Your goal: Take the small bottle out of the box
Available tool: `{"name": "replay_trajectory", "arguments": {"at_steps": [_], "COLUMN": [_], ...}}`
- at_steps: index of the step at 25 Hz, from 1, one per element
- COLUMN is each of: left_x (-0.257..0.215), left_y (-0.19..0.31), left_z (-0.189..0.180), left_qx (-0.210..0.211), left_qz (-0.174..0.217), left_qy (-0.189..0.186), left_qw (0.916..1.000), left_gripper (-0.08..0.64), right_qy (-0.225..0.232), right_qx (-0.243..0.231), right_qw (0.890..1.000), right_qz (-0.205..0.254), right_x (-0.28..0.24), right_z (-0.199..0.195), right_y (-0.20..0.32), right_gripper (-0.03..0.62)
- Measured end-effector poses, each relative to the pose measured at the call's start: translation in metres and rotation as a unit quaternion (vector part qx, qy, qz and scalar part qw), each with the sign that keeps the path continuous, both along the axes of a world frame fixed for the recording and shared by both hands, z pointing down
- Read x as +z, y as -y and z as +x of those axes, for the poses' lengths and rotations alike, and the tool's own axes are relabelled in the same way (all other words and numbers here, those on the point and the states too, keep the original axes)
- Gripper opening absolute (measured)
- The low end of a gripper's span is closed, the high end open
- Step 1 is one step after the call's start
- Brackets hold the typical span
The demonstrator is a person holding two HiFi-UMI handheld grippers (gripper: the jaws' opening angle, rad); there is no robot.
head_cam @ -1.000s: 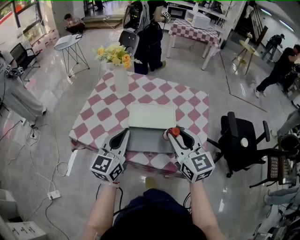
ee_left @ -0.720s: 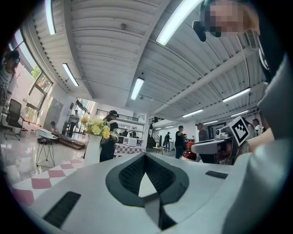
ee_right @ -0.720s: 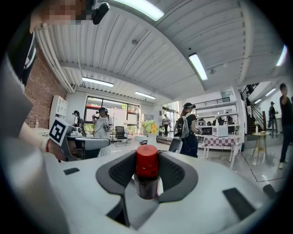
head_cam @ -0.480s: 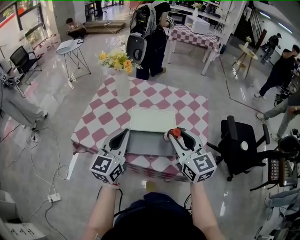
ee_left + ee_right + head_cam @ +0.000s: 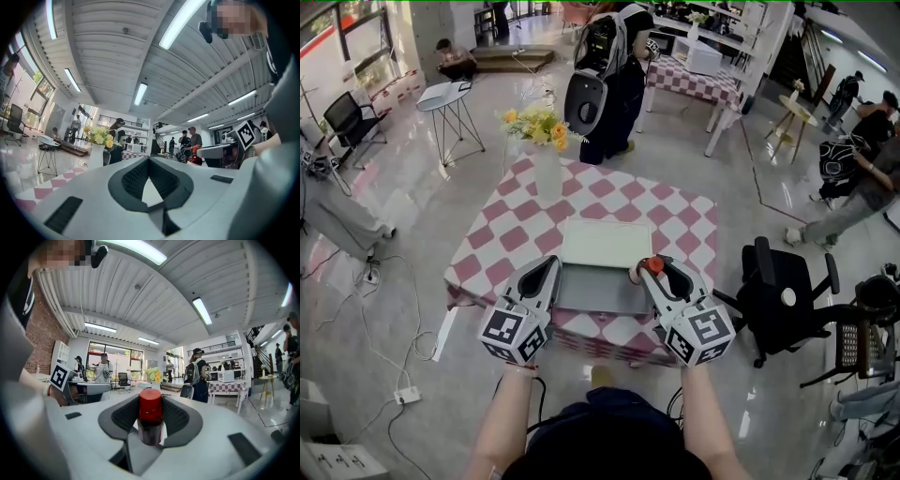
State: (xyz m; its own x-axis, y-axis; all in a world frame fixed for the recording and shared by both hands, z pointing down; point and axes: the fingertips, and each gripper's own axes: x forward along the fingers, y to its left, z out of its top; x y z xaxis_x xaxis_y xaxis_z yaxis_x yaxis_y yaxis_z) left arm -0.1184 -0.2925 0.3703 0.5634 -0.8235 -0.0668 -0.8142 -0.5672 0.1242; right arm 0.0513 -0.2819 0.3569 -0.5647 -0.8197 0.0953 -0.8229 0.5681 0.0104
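Note:
My right gripper (image 5: 652,272) is shut on a small dark bottle with a red cap (image 5: 652,265), held upright between its pads (image 5: 150,425) above the box's right front corner. The box (image 5: 591,291) lies open on the checkered table, showing a grey inside, with its white lid (image 5: 605,242) folded back behind it. At the box's left front corner my left gripper (image 5: 542,274) hovers. Its fingertips meet in the left gripper view (image 5: 149,161) and nothing is between them. The right gripper also shows far right in that view, with the red cap (image 5: 194,161).
A white vase of yellow flowers (image 5: 546,155) stands at the table's far left. A black office chair (image 5: 783,286) sits close to the table's right side. A person with a backpack (image 5: 605,84) stands beyond the table. Cables (image 5: 375,281) trail on the floor at left.
Both grippers and the bottle keep their places over the box. Only the people in the background have shifted.

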Motion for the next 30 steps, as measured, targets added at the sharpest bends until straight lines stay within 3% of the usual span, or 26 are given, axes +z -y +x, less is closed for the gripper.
{"name": "replay_trajectory", "arguments": {"at_steps": [30], "left_x": [-0.008], "left_y": [-0.012], "left_z": [0.004], "left_qx": [-0.008], "left_qz": [0.006], "left_qy": [-0.005], "left_qw": [0.9999], "left_gripper": [0.002], "right_qy": [0.003], "right_qx": [-0.005], "right_qw": [1.0], "right_qz": [0.007], "right_x": [-0.009], "right_z": [0.011], "right_y": [-0.012], "right_gripper": [0.146]}}
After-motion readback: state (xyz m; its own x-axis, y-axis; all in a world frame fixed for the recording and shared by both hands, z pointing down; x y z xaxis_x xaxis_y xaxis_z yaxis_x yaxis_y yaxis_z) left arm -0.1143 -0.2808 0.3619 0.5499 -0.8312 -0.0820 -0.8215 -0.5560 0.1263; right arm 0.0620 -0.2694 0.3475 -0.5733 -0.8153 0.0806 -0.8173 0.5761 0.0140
